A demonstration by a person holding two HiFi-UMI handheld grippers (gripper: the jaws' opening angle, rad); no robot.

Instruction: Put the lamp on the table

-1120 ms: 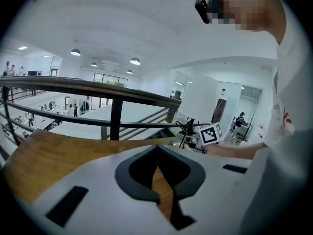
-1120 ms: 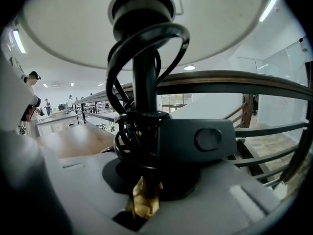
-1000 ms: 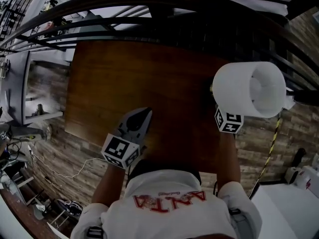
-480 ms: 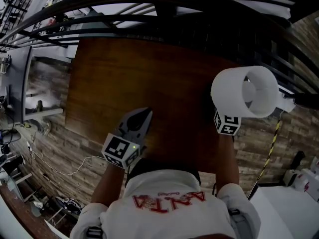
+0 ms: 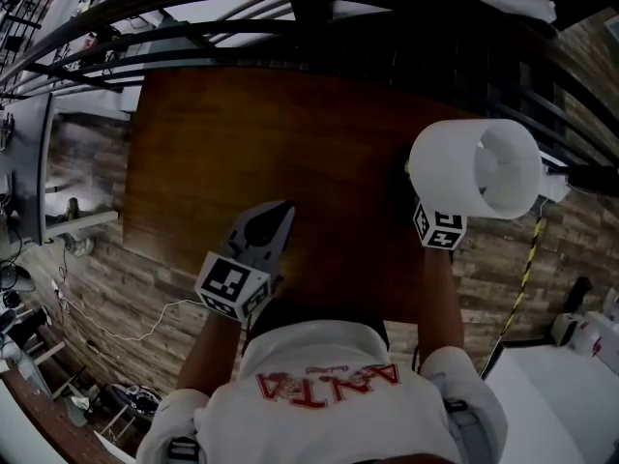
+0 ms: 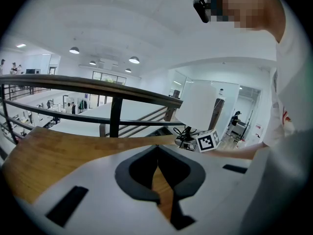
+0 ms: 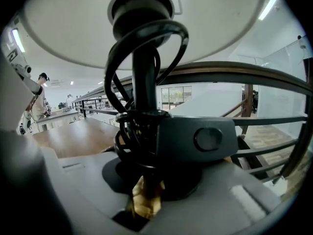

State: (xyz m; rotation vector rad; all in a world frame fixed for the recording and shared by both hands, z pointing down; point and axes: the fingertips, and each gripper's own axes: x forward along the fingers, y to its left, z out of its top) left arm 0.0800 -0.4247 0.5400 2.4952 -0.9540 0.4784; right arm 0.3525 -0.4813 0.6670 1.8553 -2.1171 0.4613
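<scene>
The lamp has a white drum shade (image 5: 474, 175) and a black stem (image 7: 145, 82) with a black cord (image 7: 122, 58) coiled around it. My right gripper (image 5: 432, 216) is shut on the stem (image 7: 146, 177), holding the lamp upright over the right edge of the brown wooden table (image 5: 242, 143). A gold part of the lamp (image 7: 144, 199) shows low between the jaws. My left gripper (image 5: 276, 213) hovers over the table's near edge; its jaws (image 6: 157, 148) are shut with nothing in them. From the left gripper view the shade (image 6: 200, 109) and the right gripper's marker cube (image 6: 208, 141) appear to the right.
A dark metal railing (image 5: 338, 17) runs along the table's far side and curves round to the right (image 7: 274, 82). A dark switch box (image 7: 195, 138) on the cord hangs beside the stem. A thin white cable (image 5: 126, 329) lies on the plank floor at left.
The lamp in my right gripper has sunk a little at the table's right edge. The left gripper has stayed where it was.
</scene>
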